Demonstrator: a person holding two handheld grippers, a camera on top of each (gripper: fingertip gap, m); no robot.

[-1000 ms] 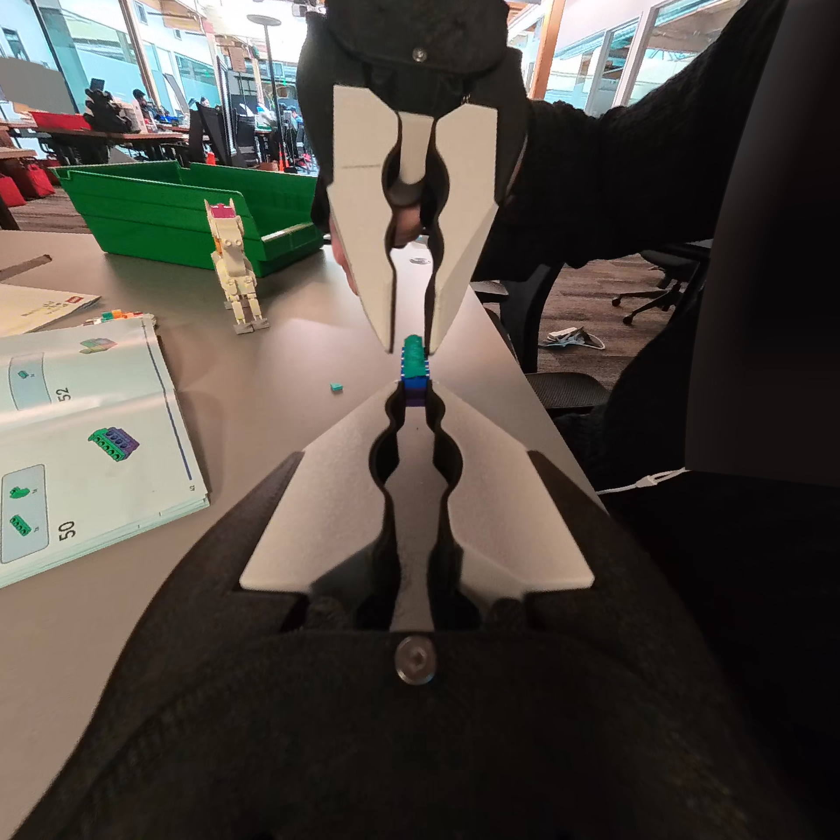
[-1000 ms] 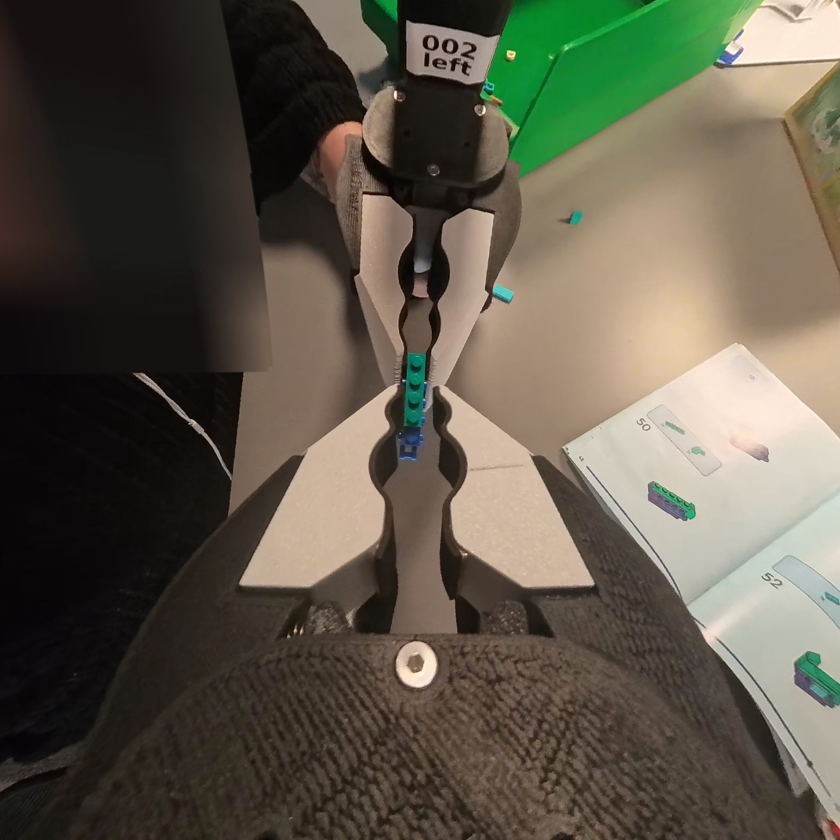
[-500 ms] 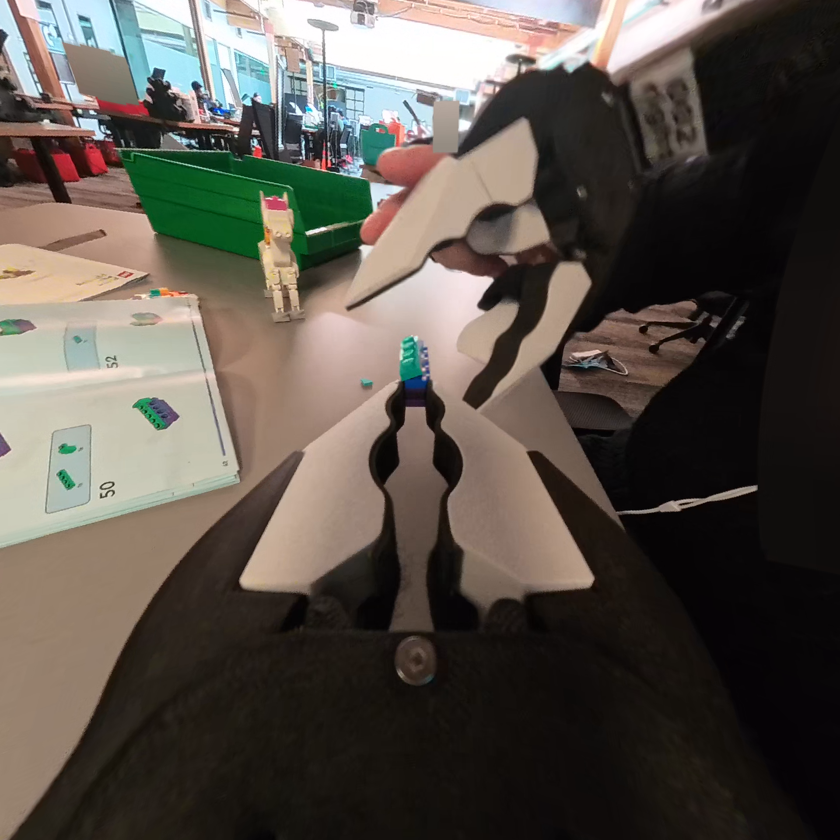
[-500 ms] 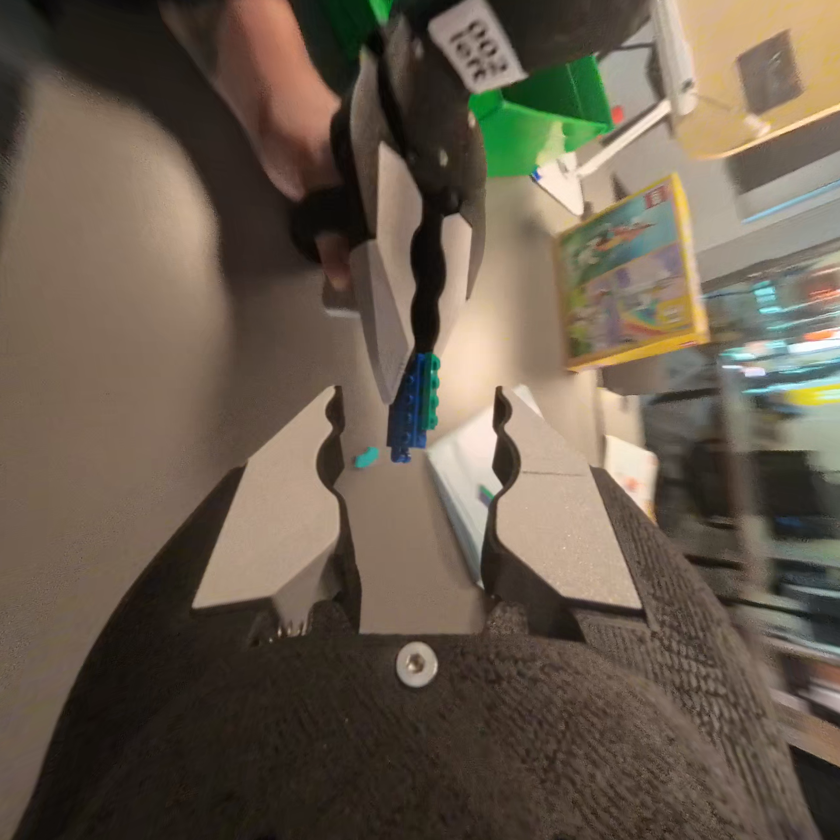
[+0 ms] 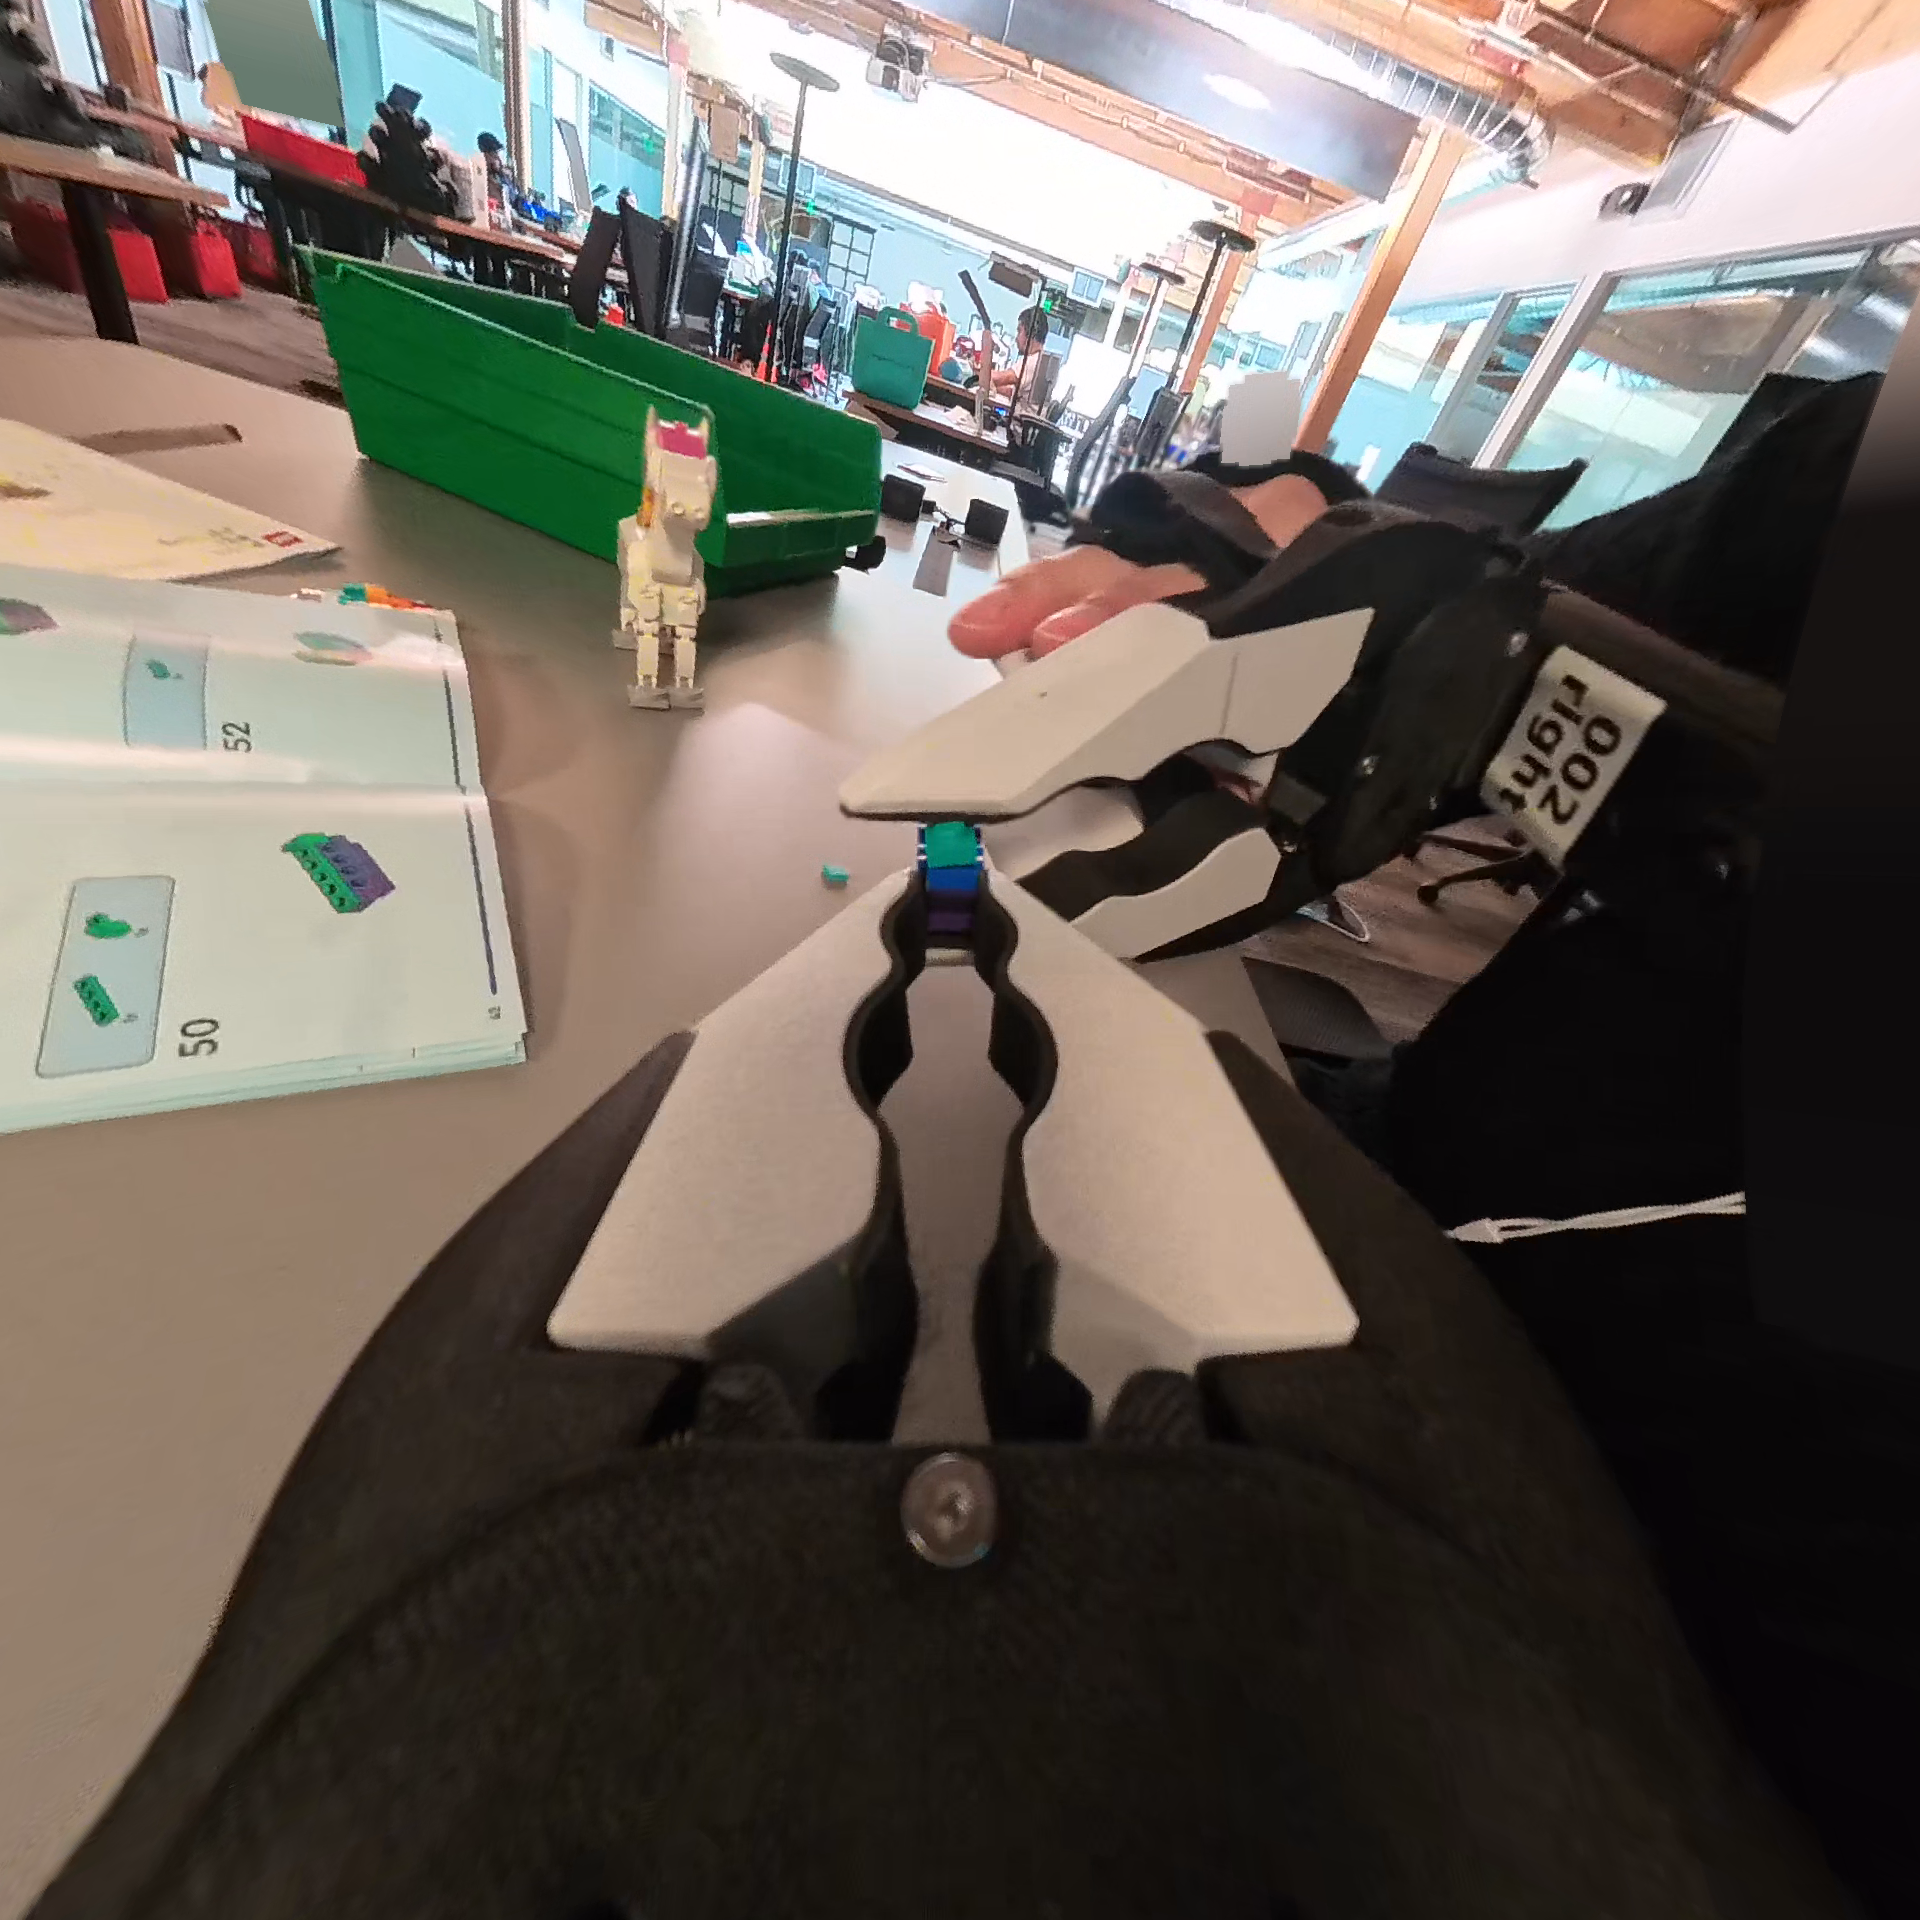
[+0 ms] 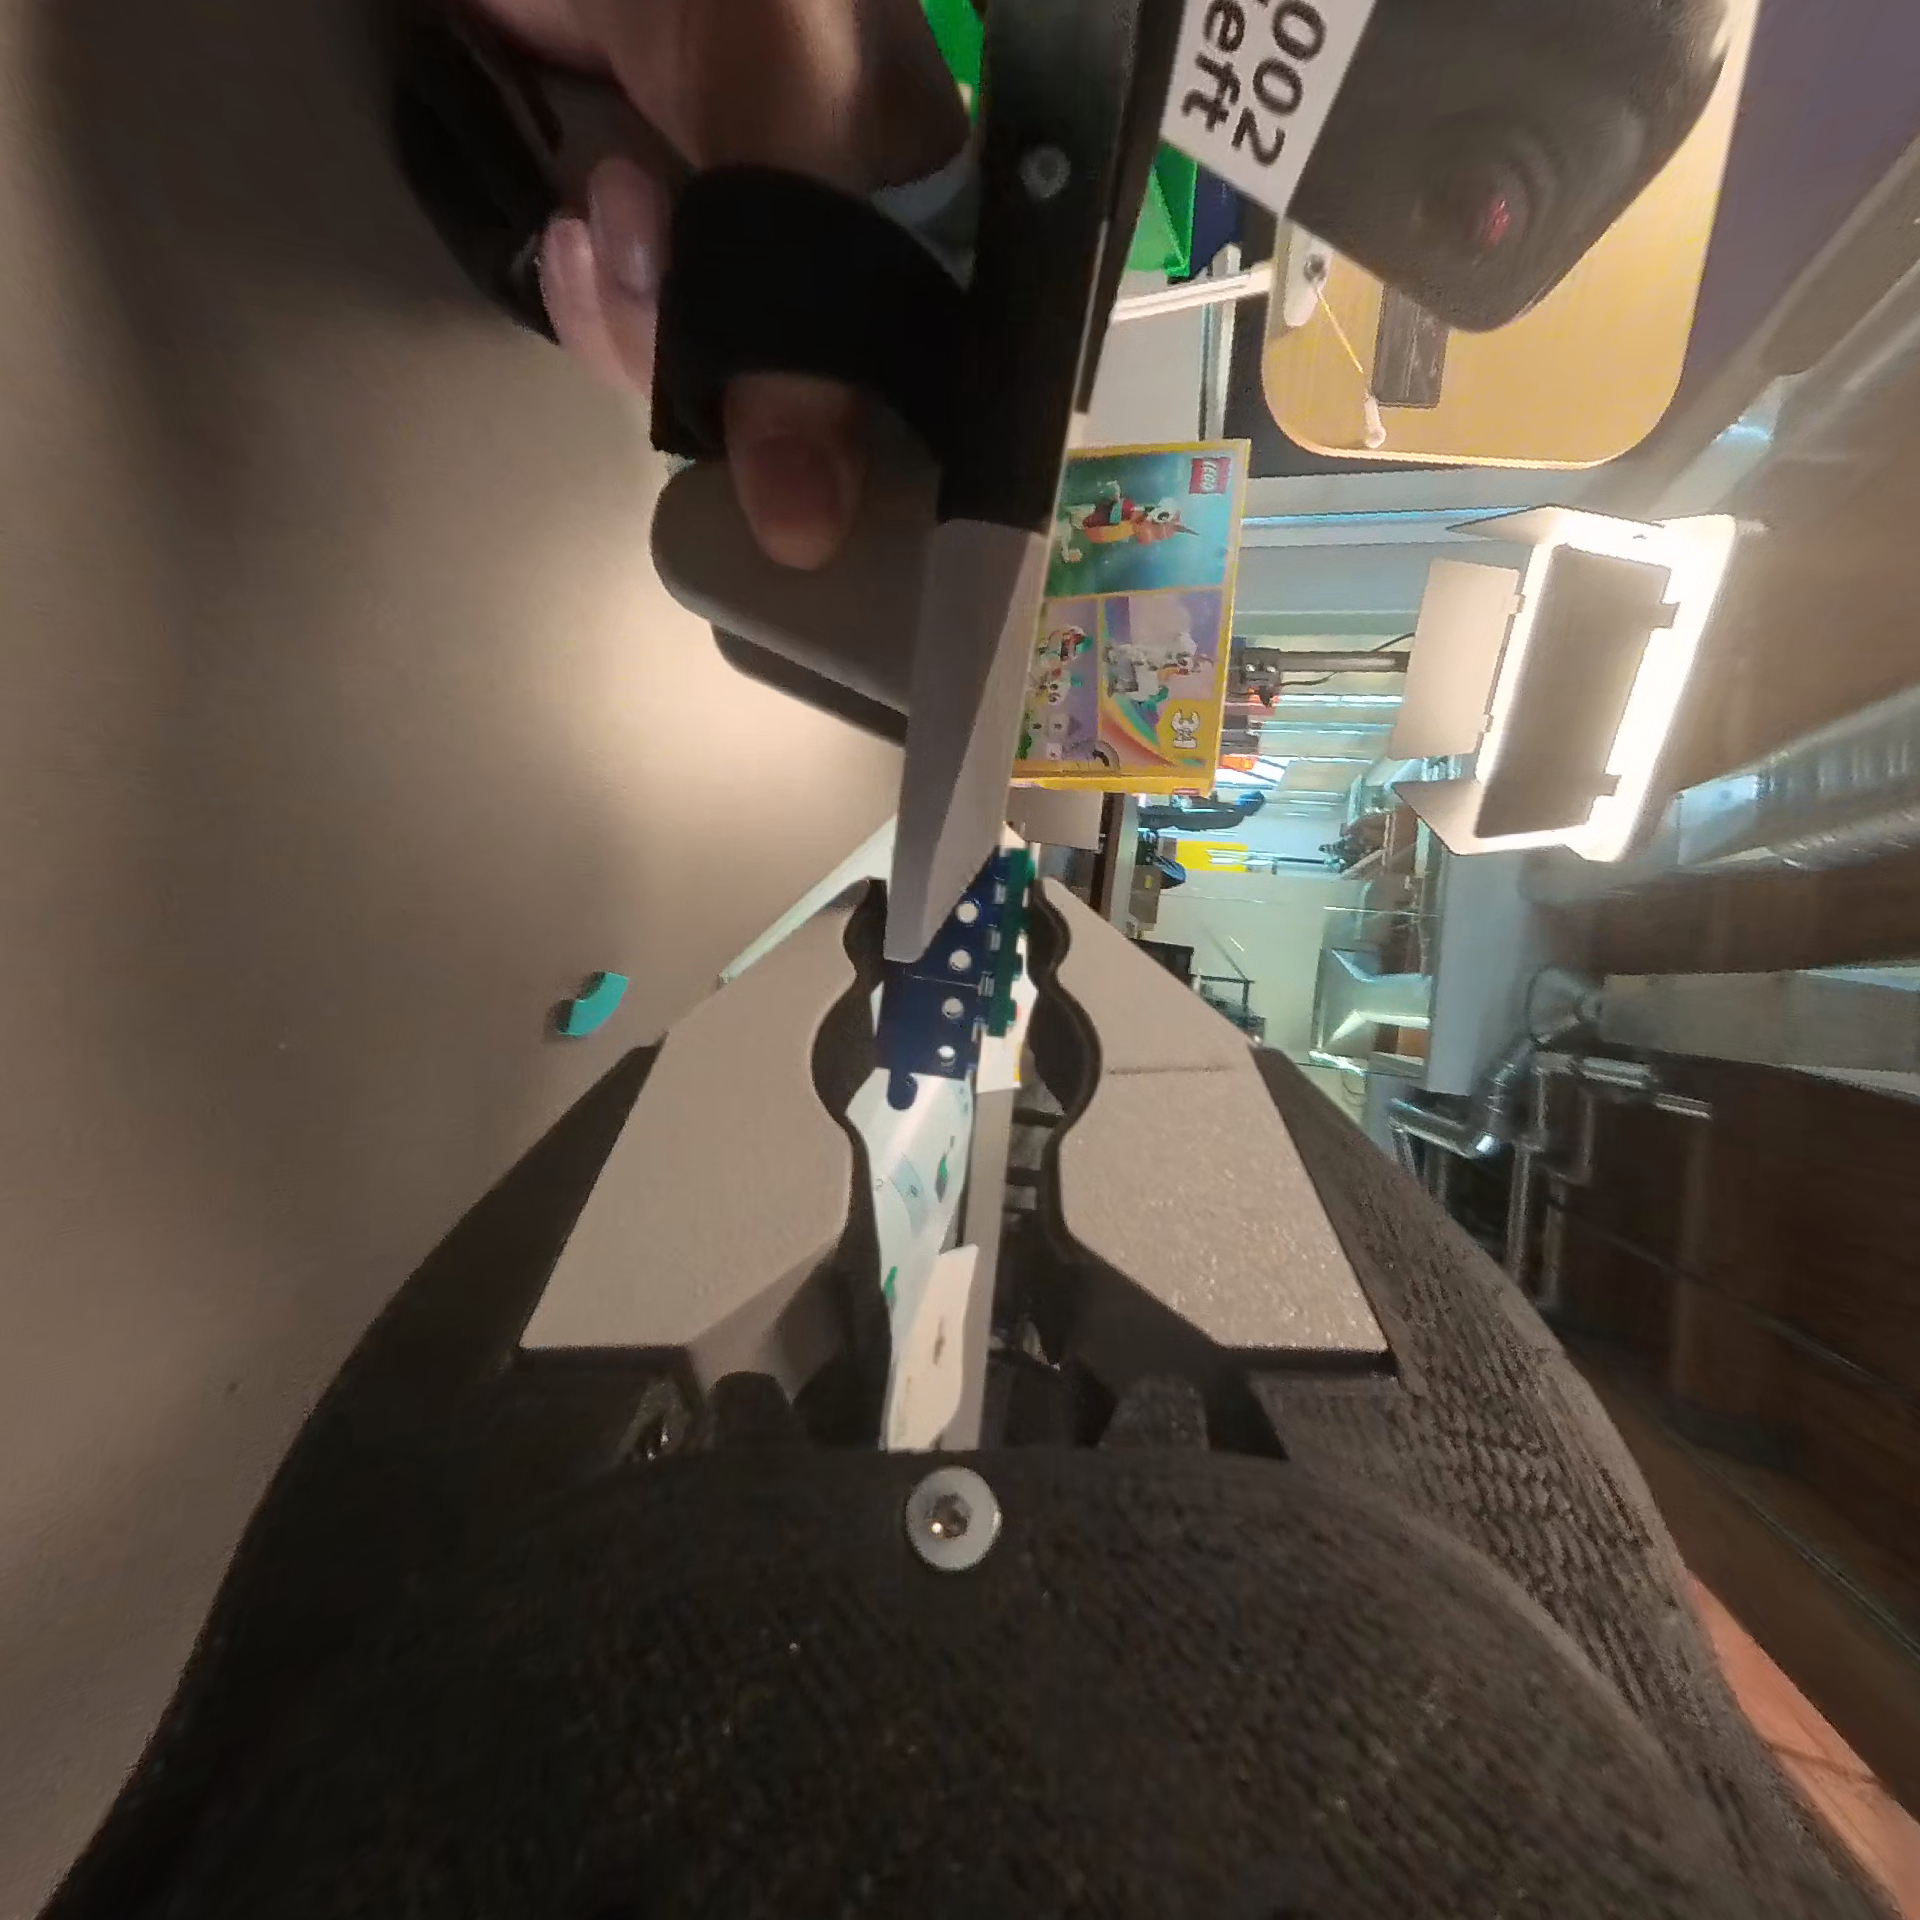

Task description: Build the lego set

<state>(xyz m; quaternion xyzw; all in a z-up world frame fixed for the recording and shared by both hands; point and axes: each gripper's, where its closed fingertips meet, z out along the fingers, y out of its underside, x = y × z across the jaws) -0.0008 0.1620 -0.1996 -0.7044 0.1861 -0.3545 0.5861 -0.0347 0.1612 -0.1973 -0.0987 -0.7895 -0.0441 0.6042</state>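
My left gripper is shut on a small brick stack: green on top, blue in the middle, purple below. It holds the stack above the grey table. My right gripper comes in from the right, rolled on its side. Its upper finger lies flat on the green top. In the right wrist view the stack sits between the narrowed jaws of my right gripper, and one left finger reaches down onto it. The purple brick is hidden there.
An open instruction booklet lies at the left. A white animal figure stands in front of a green bin. A loose teal piece lies on the table just beyond the stack. A yellow set box stands farther back. Only a small space, under 4 cm, lies between the two pairs of fingers.
My right gripper let go of the stack's end, opened, rolled onto its side and closed across the stack from top and bottom. My left gripper kept its hold.
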